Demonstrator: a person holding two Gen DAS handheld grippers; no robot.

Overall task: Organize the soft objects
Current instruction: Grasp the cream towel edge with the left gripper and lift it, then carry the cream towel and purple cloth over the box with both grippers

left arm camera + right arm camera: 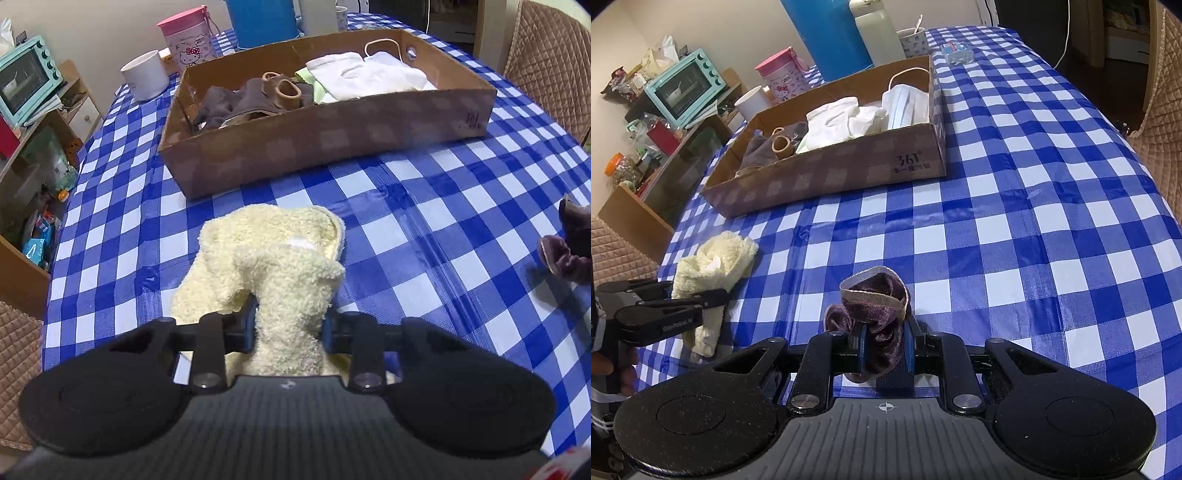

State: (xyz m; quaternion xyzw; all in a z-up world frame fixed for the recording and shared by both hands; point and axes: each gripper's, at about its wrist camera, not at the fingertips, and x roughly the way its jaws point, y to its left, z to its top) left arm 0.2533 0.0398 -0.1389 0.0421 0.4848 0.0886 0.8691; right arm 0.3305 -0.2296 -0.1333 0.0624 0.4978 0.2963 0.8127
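My left gripper (290, 328) is shut on a fluffy cream sock (273, 254) that drapes onto the blue checked tablecloth; it also shows in the right wrist view (713, 266), with the left gripper (701, 306) on it. My right gripper (882, 347) is shut on a purple velvet sock (875, 314) with a beige cuff, held just above the cloth; the sock shows at the right edge of the left view (569, 247). A shallow cardboard box (332, 136) (849, 173) ahead holds brown socks (255, 99), white socks (358, 74) and a face mask (905, 103).
Behind the box stand a white mug (146, 75), a pink Hello Kitty cup (190, 38), a blue container (827, 33) and a white bottle (879, 31). A small blue packet (956, 51) lies far back. Quilted chairs (1160, 92) flank the table; a cluttered shelf with a teal oven (685, 86) stands left.
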